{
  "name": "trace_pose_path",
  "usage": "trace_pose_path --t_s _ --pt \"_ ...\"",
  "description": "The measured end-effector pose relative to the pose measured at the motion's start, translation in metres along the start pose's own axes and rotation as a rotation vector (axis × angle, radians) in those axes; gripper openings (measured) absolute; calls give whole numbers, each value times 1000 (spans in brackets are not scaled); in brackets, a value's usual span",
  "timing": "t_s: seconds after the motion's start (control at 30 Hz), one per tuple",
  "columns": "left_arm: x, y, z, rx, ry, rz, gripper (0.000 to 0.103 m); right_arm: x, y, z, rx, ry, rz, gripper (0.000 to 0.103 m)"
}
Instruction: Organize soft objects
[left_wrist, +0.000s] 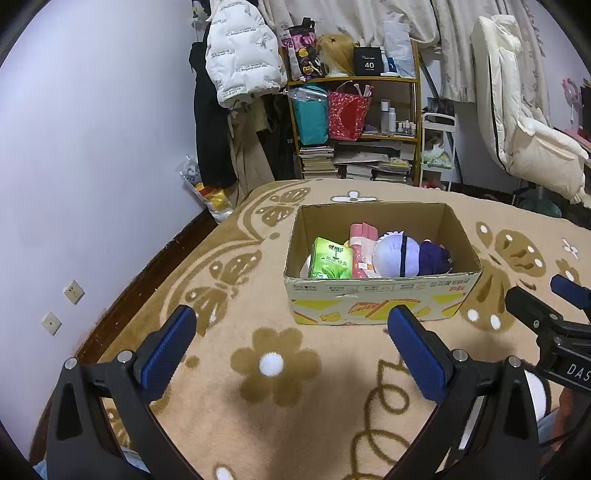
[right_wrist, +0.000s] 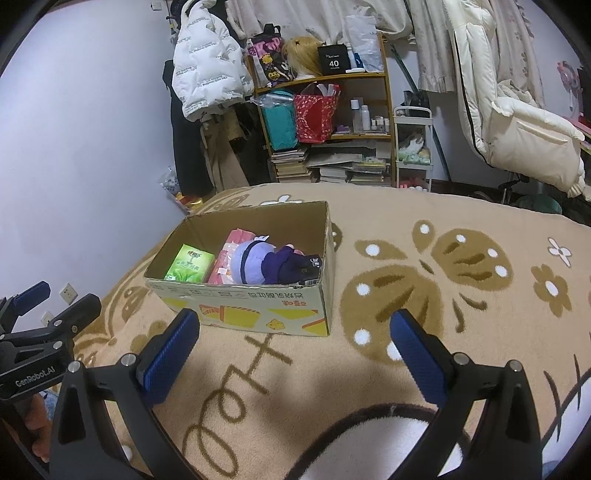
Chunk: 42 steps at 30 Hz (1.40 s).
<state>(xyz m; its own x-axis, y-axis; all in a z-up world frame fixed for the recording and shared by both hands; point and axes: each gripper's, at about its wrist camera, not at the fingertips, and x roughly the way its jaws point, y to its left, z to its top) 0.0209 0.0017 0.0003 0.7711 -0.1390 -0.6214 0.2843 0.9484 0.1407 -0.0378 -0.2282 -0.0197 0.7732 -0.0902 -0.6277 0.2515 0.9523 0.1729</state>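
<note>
Both tongs (left_wrist: 291, 339) (right_wrist: 295, 341) gape empty before the box (left_wrist: 380, 295).

The right gripper (right_wrist: 291, 347) is hovering wide open and empty over the blanket (right_wrist: 424, 302). The cardboard box (right_wrist: 258, 314) is sitting just beyond, holding a plush doll (right_wrist: 258, 264) and a green tissue pack (right_wrist: 190, 264).

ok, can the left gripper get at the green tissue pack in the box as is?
Probably yes. The left gripper is open and empty, the cardboard box has no lid, and the green tissue pack sits on top at the near left corner. Only the near box wall stands between, so it must come in from above.
</note>
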Motion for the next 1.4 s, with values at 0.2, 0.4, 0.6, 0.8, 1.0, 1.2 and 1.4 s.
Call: trace_pose_path --t_s 0.2,0.4,0.6,0.8,1.0,1.2,1.4 --pt "0 0 0 -5 3 -3 102 0 -1 -1 2 -2 -4 103" --pt "1 -2 0 0 8 -1 102 0 -1 0 0 -1 -4 103" --pt "1 -2 0 1 10 -2 102 0 -1 0 1 -1 -3 103" --pt "2 -4 0 5 16 2 102 -1 0 0 -4 -2 -4 103" --pt "2 -5 -1 11 10 -1 102 -1 -2 0 2 -4 -5 103" --pt "2 -6 -2 17 15 0 102 -3 -6 0 2 -10 -12 103" --pt "2 -9 -3 37 14 0 102 -2 -5 0 7 -10 -12 103"
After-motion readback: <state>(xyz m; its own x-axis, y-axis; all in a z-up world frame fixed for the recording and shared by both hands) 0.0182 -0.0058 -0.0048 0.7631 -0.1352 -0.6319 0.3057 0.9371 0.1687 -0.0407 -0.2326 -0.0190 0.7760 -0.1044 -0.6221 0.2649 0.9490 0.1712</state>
